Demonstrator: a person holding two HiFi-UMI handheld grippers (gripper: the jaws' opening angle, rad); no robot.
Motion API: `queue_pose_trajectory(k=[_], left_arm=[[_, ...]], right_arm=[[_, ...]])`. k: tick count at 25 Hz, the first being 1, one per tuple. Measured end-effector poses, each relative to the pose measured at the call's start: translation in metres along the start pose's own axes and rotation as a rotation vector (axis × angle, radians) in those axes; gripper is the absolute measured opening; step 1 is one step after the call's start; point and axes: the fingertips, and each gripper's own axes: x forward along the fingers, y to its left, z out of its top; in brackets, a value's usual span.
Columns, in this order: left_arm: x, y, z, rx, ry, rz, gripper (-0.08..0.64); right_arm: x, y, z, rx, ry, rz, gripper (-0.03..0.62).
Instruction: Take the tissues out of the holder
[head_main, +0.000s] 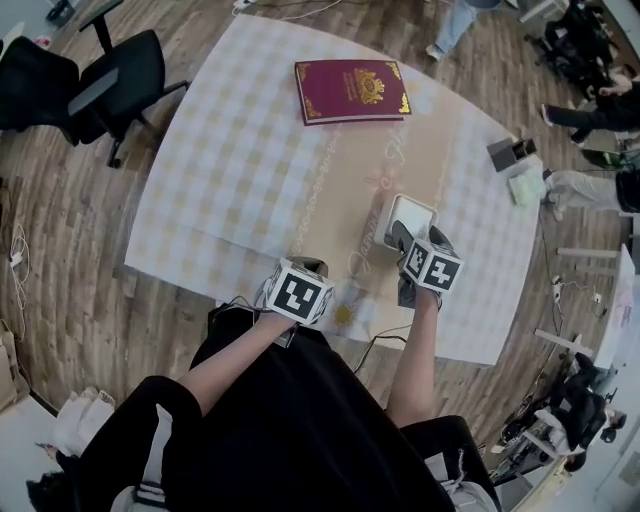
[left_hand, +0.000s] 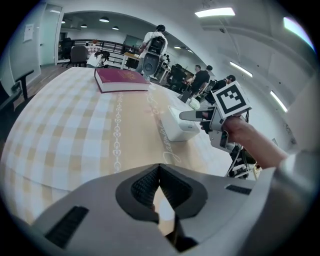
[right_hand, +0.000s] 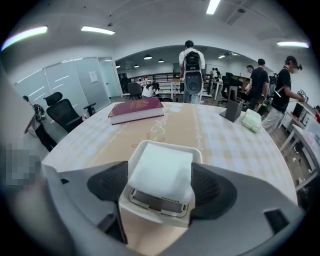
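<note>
Right gripper jaws spread wide, straddling the tissues stacked in the white holder. The pads flank the stack with no visible squeeze. The holder sits on the checked tablecloth, toward the person's edge, right of centre. The dark strip on the holder's front carries print too small to read. Left gripper is clenched tip to tip and empty, pitched down at the near edge, left of the holder. Far side: maroon book with a gold crest, title illegible. Cursive on the tan runner is unreadable.
</note>
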Motion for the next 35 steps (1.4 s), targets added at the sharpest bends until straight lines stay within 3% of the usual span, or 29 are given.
queue_pose_trajectory(k=[6, 17, 27, 35], left_arm=[[0.001, 0.007, 0.007, -0.033, -0.003, 0.011, 0.000], [0.004, 0.013, 0.002, -0.049, -0.002, 0.006, 0.000], [-0.005, 0.019, -0.003, -0.046, -0.010, 0.020, 0.000], [-0.012, 0.027, -0.002, -0.050, -0.025, 0.038, 0.000]], right_arm=[[0.019, 0.002, -0.008, -0.038, 0.085, -0.009, 0.390], [0.025, -0.002, -0.010, -0.049, 0.146, -0.039, 0.388], [0.022, 0.004, -0.009, -0.102, 0.147, -0.078, 0.270], [0.007, 0.004, -0.010, -0.061, 0.125, -0.056, 0.261]])
